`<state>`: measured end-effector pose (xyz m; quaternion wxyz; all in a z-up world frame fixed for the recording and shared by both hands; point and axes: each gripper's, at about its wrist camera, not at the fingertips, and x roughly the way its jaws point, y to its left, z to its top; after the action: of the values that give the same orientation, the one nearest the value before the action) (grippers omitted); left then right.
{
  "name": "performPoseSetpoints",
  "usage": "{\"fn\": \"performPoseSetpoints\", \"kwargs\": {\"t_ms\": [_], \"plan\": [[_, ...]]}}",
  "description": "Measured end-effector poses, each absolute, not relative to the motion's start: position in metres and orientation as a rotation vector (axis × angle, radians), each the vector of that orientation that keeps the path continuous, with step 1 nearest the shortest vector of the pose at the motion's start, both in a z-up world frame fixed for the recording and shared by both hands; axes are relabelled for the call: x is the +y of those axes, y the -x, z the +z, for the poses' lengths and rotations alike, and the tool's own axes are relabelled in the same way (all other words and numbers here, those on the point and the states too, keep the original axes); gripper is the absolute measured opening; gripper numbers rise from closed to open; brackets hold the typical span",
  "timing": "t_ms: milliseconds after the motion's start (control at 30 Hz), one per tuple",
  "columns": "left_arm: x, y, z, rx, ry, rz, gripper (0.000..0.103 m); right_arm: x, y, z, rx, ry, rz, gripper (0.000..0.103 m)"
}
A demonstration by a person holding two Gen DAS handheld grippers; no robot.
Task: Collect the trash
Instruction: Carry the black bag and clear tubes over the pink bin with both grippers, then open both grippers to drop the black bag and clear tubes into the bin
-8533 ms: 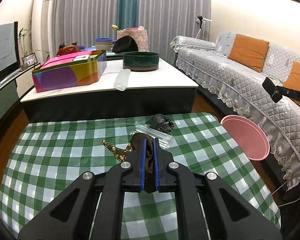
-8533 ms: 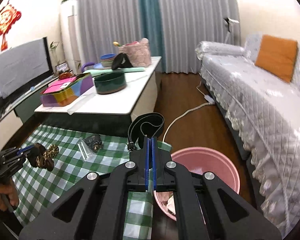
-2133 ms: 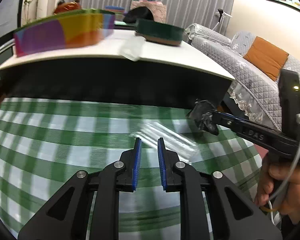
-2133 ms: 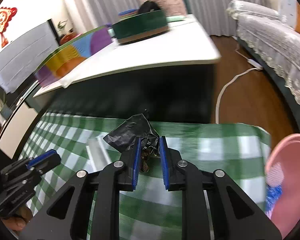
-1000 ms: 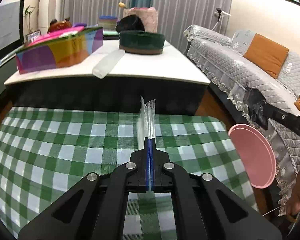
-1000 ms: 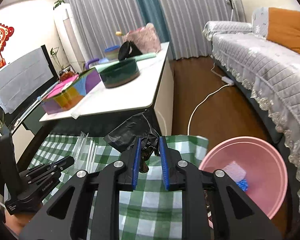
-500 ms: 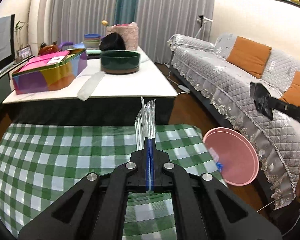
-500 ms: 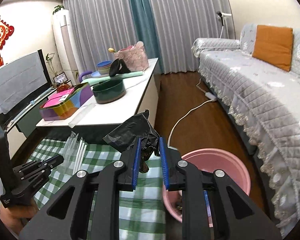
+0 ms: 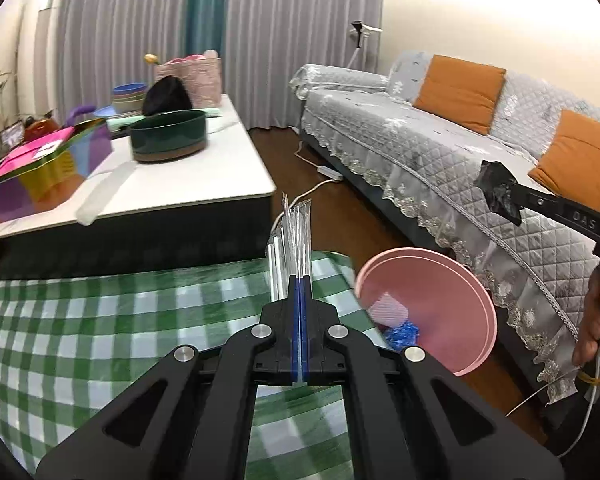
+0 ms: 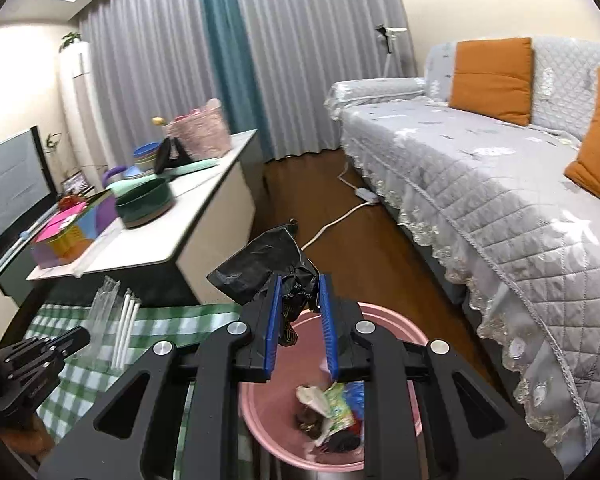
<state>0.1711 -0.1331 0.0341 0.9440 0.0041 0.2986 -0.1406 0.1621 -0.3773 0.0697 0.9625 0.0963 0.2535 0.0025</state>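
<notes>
My left gripper [image 9: 300, 280] is shut on a clear plastic packet of white straws [image 9: 294, 236], held upright above the right end of the green checked tablecloth [image 9: 100, 320]. The packet also shows in the right wrist view [image 10: 114, 320]. My right gripper [image 10: 299, 280] holds a crumpled black plastic bag [image 10: 264, 264] between its blue pads, directly above the pink trash bin [image 10: 400, 328]. The jaws stand a little apart around the bag. In the left wrist view the bag [image 9: 498, 190] hangs above and right of the bin [image 9: 440, 280]. The bin holds several wrappers.
A white coffee table [image 9: 180, 184] with a green bowl [image 9: 168, 140], a colourful tin [image 9: 40, 164] and a pink basket stands behind the cloth. A grey sofa [image 9: 440, 152] with orange cushions runs along the right. A white power cord [image 10: 340, 212] lies on the wooden floor.
Both grippers have swung right toward the bin. The right gripper with the black bag is now over the bin and its jaws have widened slightly. The left still holds the straw packet.
</notes>
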Motion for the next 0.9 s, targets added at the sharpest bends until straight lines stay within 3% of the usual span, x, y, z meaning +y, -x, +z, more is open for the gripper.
{"fn": "performPoseSetpoints", "kwargs": {"t_ms": [900], "plan": [[-0.218,-0.208,-0.002,0.634,-0.012,-0.502,0.0,-0.41,-0.183,0.023,0.613,-0.137,-0.111,0.02]]}}
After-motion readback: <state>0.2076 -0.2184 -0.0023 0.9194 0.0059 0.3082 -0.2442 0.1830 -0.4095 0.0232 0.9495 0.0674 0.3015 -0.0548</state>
